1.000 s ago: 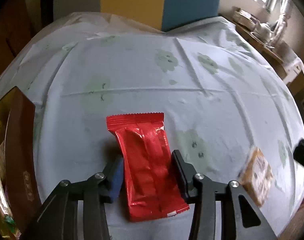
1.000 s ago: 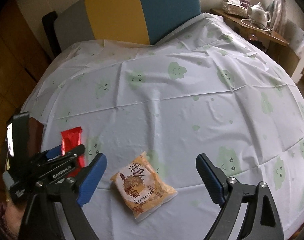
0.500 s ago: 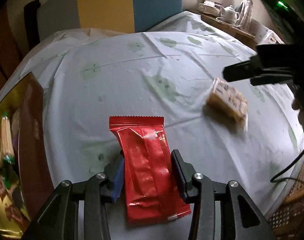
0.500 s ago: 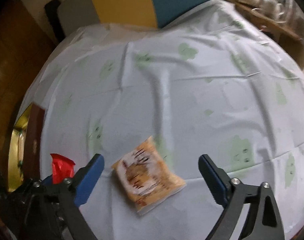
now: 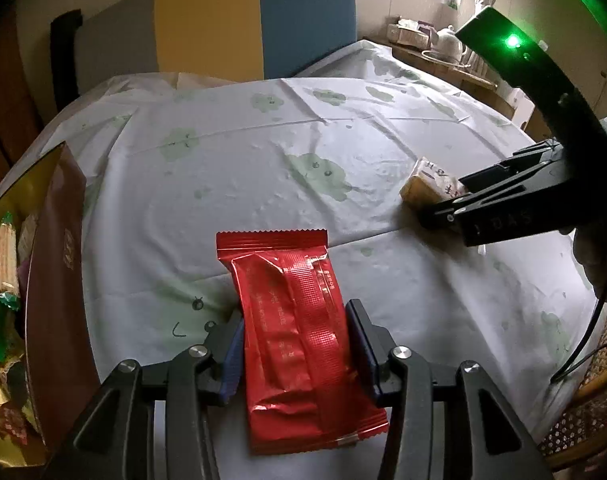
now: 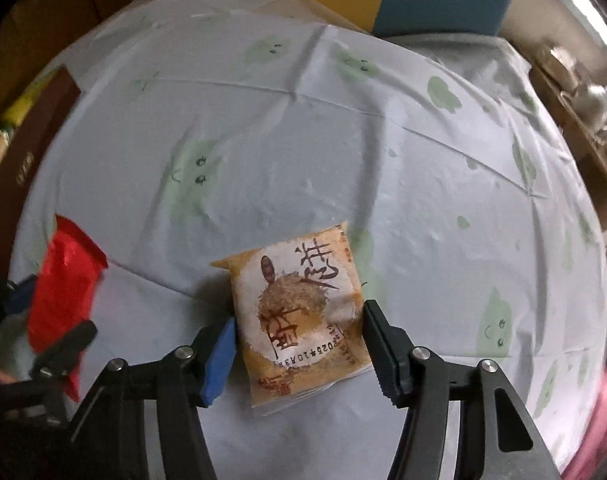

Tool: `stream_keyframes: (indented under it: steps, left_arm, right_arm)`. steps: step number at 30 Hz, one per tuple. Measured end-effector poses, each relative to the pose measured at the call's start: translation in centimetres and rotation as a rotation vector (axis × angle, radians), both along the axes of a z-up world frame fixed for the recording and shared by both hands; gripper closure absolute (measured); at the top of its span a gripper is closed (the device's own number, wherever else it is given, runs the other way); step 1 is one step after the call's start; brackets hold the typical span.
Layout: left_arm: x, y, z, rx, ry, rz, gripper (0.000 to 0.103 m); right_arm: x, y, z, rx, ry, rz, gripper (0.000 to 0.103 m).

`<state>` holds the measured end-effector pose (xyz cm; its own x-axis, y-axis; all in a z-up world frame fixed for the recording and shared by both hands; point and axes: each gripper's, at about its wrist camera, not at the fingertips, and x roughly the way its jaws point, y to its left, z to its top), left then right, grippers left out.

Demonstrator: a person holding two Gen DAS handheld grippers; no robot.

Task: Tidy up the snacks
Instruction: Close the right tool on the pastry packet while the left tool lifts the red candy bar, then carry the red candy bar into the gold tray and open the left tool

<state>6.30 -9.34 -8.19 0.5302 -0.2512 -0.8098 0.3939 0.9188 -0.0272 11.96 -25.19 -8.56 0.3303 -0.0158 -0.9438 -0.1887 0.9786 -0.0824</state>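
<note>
My left gripper is shut on a red snack packet and holds it above the cloth; the packet also shows in the right wrist view. A tan rice-cracker packet lies on the table between the fingers of my right gripper, whose jaws stand close on both sides of it, barely apart from its edges. The cracker packet and right gripper also show in the left wrist view at right. A brown and gold snack box stands open at the left.
The round table wears a pale cloth with green cloud faces. A grey, yellow and blue chair back stands behind it. A side table with a teapot is at far right. A wicker seat is at lower right.
My right gripper has come down around the cracker packet and its jaws have narrowed on it. My left gripper has turned with the red packet still held; the box has come closer at left.
</note>
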Motion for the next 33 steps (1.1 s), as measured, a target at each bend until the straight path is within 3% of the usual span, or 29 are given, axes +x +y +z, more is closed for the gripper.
stream_keyframes:
  steps: [8,15,25,33]
  left_arm:
    - [-0.3,0.4,0.0,-0.026,-0.013,0.008,0.056]
    - [-0.1,0.7,1.0,-0.022,0.019,0.036,0.059]
    - [-2.0,1.8,5.9,-0.046,-0.1,0.032,0.059]
    - [-2.5,3.6,8.2,-0.05,-0.137,0.07,0.059]
  right_arm:
    - [0.5,-1.1,-0.1,0.084,0.033,-0.061,0.04]
    - [0.7,-1.1,-0.3,0.078,0.011,-0.052,0.04]
    - [0.4,-1.0,-0.4,0.081,0.018,-0.051,0.039]
    - [0.3,-1.1,-0.9,0.073,0.0,-0.04,0.039]
